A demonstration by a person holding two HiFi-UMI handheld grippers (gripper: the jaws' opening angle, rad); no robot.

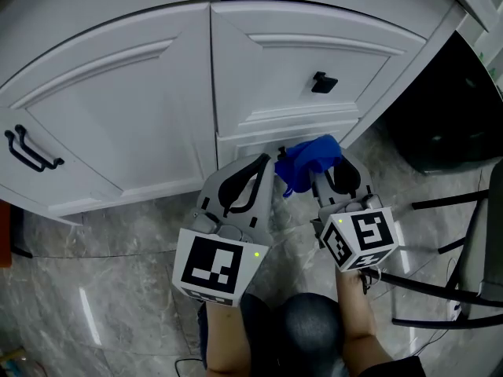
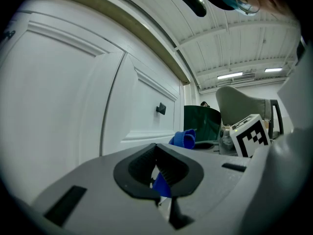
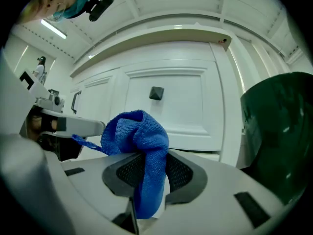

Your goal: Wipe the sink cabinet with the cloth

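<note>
The white sink cabinet (image 1: 141, 93) curves across the top of the head view, with its doors closed. My right gripper (image 1: 334, 171) is shut on a bunched blue cloth (image 1: 310, 159), which stands up from its jaws (image 3: 139, 131) just in front of the door with the black knob (image 3: 156, 93). My left gripper (image 1: 263, 167) sits close beside it on the left, jaws together. A small blue corner of the cloth (image 2: 161, 185) shows pinched between its pads. The rest of the cloth (image 2: 183, 138) bulges beyond that gripper's tips.
A black bar handle (image 1: 31, 149) is on the far-left door and a black knob (image 1: 323, 82) on the right door. A dark green bin (image 1: 448, 116) stands right of the cabinet. Black chair legs (image 1: 440, 289) cross the grey marble floor (image 1: 102, 289) at the right.
</note>
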